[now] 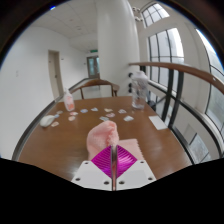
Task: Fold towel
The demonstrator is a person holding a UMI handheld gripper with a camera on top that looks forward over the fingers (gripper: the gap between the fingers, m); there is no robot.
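Note:
My gripper (115,150) shows at the bottom of the view with its magenta pads (103,163) pressed together. A pink towel (105,133) is bunched at the fingertips and pinched between them. It is held up over the brown wooden table (60,145). The part of the towel inside the jaws is hidden.
Several small white and pink items (100,110) lie across the far half of the table. A pink bottle (68,101) stands far left, with a white cloth (48,120) near it. A white object (158,122) lies to the right. A person (140,85) stands beyond, by a white pillar (118,45).

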